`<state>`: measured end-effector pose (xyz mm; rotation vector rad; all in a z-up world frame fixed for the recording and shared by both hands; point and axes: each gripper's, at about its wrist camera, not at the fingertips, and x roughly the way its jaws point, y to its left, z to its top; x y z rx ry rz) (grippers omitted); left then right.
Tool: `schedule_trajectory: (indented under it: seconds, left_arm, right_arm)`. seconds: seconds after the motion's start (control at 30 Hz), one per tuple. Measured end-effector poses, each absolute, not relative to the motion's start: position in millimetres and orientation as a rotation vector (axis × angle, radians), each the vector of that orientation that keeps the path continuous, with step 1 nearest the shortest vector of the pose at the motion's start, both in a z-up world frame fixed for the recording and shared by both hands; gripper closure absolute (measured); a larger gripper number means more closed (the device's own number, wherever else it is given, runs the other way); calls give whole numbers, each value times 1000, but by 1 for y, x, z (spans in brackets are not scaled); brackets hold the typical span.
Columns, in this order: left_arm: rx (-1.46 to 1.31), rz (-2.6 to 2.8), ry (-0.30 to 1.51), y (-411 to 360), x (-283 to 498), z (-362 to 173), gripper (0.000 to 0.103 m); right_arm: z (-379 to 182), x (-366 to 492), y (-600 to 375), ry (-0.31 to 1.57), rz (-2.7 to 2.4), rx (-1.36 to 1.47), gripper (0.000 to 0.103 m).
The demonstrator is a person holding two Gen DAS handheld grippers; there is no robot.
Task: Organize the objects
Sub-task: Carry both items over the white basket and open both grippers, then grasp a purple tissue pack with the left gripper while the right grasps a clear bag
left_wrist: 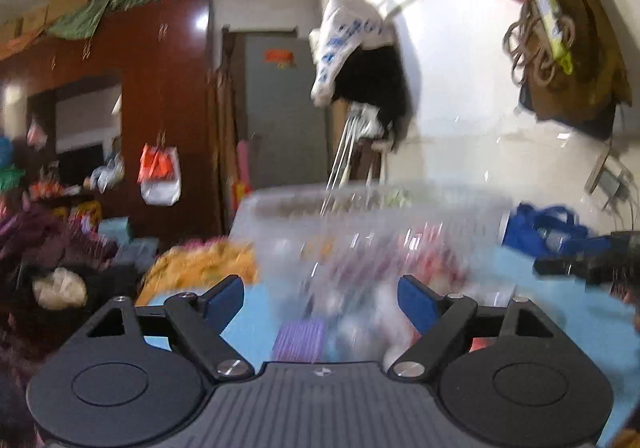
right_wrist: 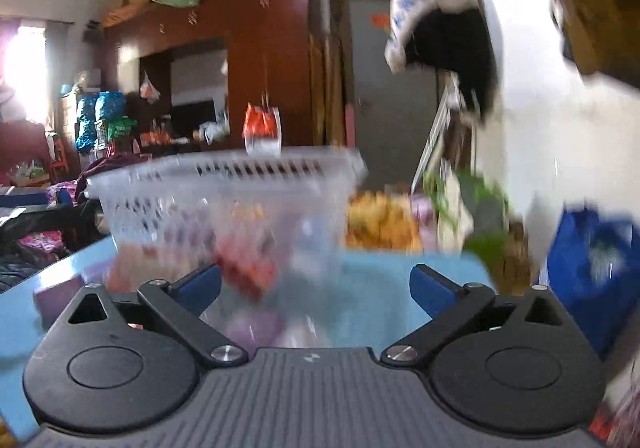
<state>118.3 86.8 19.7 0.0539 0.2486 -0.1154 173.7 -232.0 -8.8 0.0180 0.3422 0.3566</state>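
Observation:
A clear plastic basket (left_wrist: pixel 372 224) with slotted walls stands on a light blue table (left_wrist: pixel 568 312), holding several blurred red, white and purple items. My left gripper (left_wrist: pixel 320 298) is open just in front of the basket; its blue pads (left_wrist: pixel 416 300) stand wide apart with nothing pressed between them. A purple ribbed item (left_wrist: pixel 298 338) lies on the table below its fingers. In the right wrist view the same basket (right_wrist: pixel 224 191) sits ahead and to the left. My right gripper (right_wrist: pixel 316 286) is open, with only blurred red and purple items (right_wrist: pixel 248 272) on the table beyond its pads.
A blue bag (left_wrist: pixel 540 228) lies at the table's right, also seen as a blue bag (right_wrist: pixel 592 264) in the right wrist view. Yellow-orange fabric (left_wrist: pixel 200 264) lies left of the basket. A brown wardrobe (left_wrist: pixel 160 87) and hanging bags (left_wrist: pixel 352 47) stand behind. Both views are motion-blurred.

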Motion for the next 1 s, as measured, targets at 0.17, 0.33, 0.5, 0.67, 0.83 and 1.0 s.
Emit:
schedule_trajectory:
  seconds: [0.17,0.33,0.5,0.67,0.83,1.0]
  left_arm:
    - [42,-26,301,107,112,4,16]
    - [43,-22,350,114,116,-4,16]
    - [35,-9,379,118,113,-12,16]
    - [25,-10,386,121,114,-14,16]
    - [41,-26,401,117,117,-16,16]
    - [58,-23,414,115,119,-17,16]
  right_arm:
    - [-16,187,-221,441,369,-25,22]
    - [-22,192,-225,495,387,17,37]
    - [-21,189,-233,491,379,56,51]
    - [-21,194,-235,502,393,81,67]
    - [-22,196,-233,520,391,68,67]
    - [-23,196,-225,530,381,12,63]
